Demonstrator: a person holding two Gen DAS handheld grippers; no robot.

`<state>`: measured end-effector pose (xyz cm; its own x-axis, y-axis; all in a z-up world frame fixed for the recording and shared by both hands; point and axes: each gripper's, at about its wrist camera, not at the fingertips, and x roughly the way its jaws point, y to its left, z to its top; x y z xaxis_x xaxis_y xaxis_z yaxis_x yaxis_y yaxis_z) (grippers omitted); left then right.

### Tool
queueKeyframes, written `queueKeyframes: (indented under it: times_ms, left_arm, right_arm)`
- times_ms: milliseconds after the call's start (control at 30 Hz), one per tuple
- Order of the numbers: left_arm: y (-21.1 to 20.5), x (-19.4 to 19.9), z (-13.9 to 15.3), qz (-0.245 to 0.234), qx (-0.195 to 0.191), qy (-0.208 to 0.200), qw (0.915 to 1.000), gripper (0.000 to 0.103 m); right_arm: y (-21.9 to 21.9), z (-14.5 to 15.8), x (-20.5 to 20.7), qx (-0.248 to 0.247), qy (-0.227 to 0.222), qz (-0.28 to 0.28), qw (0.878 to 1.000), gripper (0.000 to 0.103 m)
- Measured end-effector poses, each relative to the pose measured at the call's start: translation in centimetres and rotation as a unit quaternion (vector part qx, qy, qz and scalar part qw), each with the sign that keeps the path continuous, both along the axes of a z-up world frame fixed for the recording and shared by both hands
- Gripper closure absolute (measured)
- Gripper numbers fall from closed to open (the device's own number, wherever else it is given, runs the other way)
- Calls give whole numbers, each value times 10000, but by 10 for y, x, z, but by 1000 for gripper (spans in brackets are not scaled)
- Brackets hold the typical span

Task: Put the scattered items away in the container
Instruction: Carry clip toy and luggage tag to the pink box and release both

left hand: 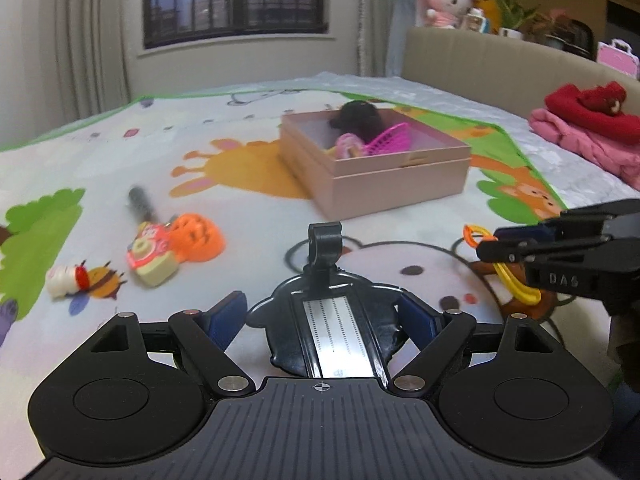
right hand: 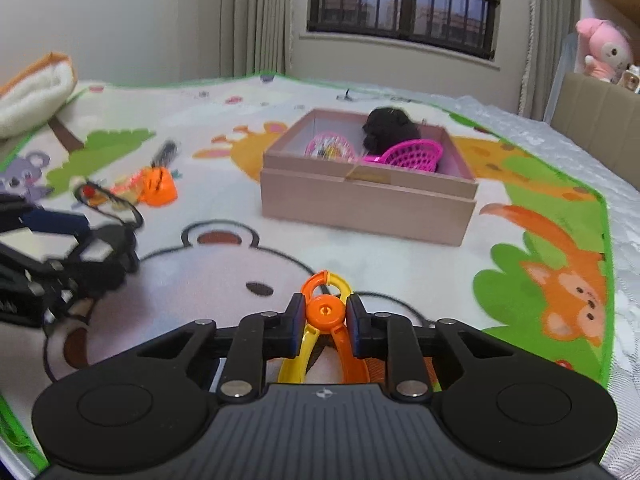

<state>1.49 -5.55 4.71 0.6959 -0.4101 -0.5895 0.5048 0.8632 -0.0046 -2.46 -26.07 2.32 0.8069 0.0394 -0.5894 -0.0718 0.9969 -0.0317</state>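
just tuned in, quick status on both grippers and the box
Left gripper shut on black toy scale. Right gripper shut on orange-yellow toy tongs. Pink box ahead, path clear.

At the bottom centre of the frame, the right gripper (right hand: pixel 323 320) is clamped on orange-and-yellow toy tongs (right hand: pixel 325 312) above a cartoon animal play mat (right hand: pixel 400 264). In the upper middle sits an open pink box (right hand: pixel 368 200) holding a magenta toy basket (right hand: pixel 412 154) and a black fuzzy object (right hand: pixel 386 128). At the left edge the left gripper (right hand: pixel 76 256), blurred, holds a black clip-like item (right hand: pixel 106 258), with an orange toy (right hand: pixel 160 188) lying beyond it.
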Motion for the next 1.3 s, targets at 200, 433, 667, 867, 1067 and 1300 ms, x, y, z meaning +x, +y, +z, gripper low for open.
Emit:
queueKeyframes:
  times_ms: [200,433,667,867,1067,1300]
  left_arm:
    - [-13,-8,11,-154,-30,-94,9998,16]
    - [-33,-12,20,-422,5,-215,9989,16]
    - [-53,-3,26,-565,26,-301,9979,16]
    - [-66,29,45,-669,-125,-465,9966,16]
    - [-92,89,68,-692,-299,-1012,9920,16]
    - [-122,181,74,-779,-621,-993,9901,7]
  right_arm:
    - [-7,14,-14,115,-206,50,9997,82]
    - [-17,25,-26,226,-339,41,9992,82]
    - [-36,31,-34,307,-380,-42,9988,82]
    - [-52,41,-27,536,-468,-24,9975,82]
    - [-74,85,20,807,-939,-34,9923,82]
    - [-98,120,131,1230,-958,-19,9878,82]
